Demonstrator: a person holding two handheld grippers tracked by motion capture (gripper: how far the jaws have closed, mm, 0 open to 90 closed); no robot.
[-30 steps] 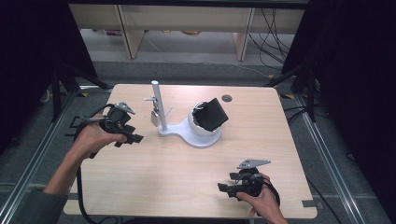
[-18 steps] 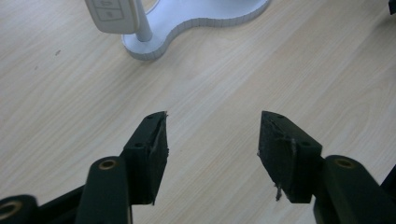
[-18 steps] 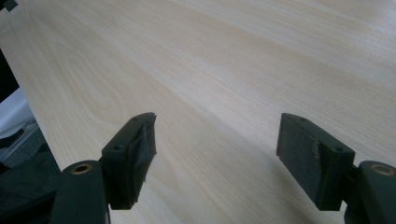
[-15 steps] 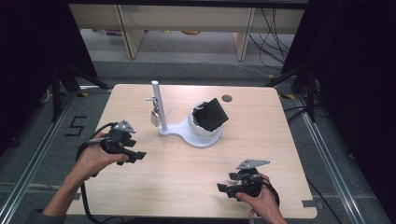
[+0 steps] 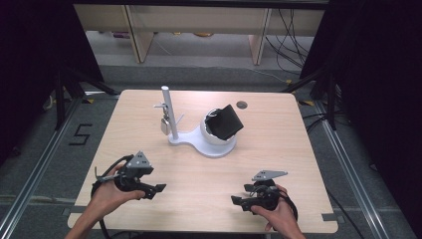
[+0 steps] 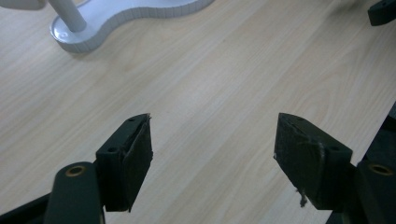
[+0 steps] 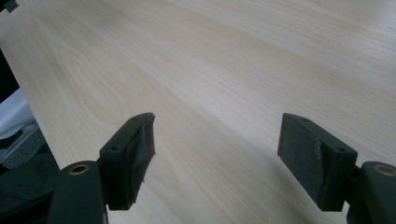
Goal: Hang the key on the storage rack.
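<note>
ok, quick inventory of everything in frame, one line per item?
table: 1, light wood, centre of the high view.
stand: 1, white, flat curved base at the table's middle-back.
post: 1, white, upright at the stand's left end.
padlock: 1, silvery, hanging beside the post; small, so the type is a guess.
black block: 1, tilted on the stand's round cup.
dark disc: 1, set in the tabletop near the back edge.
shelving: pale wood, behind the table.
floor mark "5": 1, black, left of the table.
left claw: black, front-left, jaws apart, nothing between.
right claw: black, front-right, jaws apart, nothing between.
</note>
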